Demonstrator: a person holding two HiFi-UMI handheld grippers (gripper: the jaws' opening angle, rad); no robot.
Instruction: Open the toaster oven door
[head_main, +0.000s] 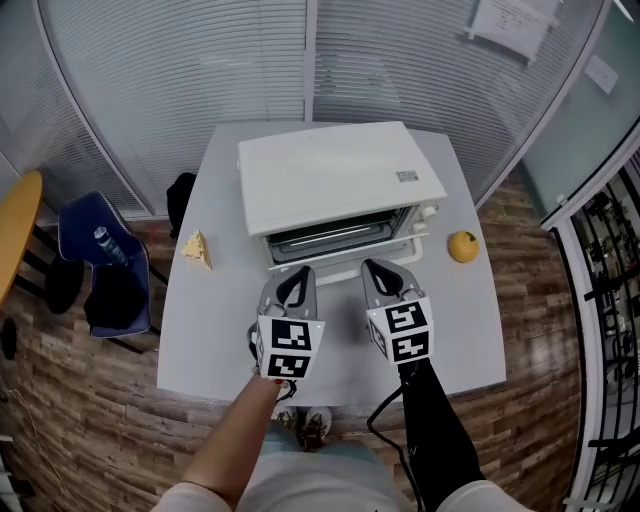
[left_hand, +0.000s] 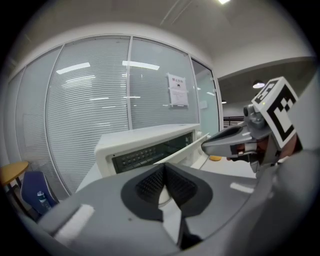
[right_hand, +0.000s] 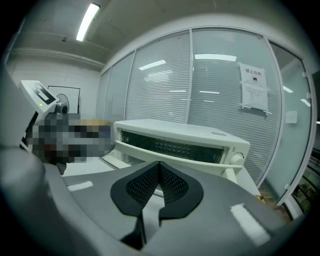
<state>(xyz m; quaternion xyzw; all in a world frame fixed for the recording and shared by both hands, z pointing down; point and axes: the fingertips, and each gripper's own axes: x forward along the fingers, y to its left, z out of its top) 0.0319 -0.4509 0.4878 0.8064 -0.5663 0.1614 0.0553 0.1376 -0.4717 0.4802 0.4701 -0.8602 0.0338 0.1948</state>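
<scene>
Standing just beyond left gripper (head_main: 297, 272) and right gripper (head_main: 373, 268) — toaster oven (head_main: 335, 175).

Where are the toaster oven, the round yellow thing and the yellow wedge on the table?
toaster oven (head_main: 335, 175), head view, its flat white top.
round yellow thing (head_main: 462, 246), head view, its middle.
yellow wedge (head_main: 197, 250), head view, its middle.

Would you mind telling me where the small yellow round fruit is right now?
In the head view, the small yellow round fruit sits on the white table, just right of the white toaster oven.
</scene>
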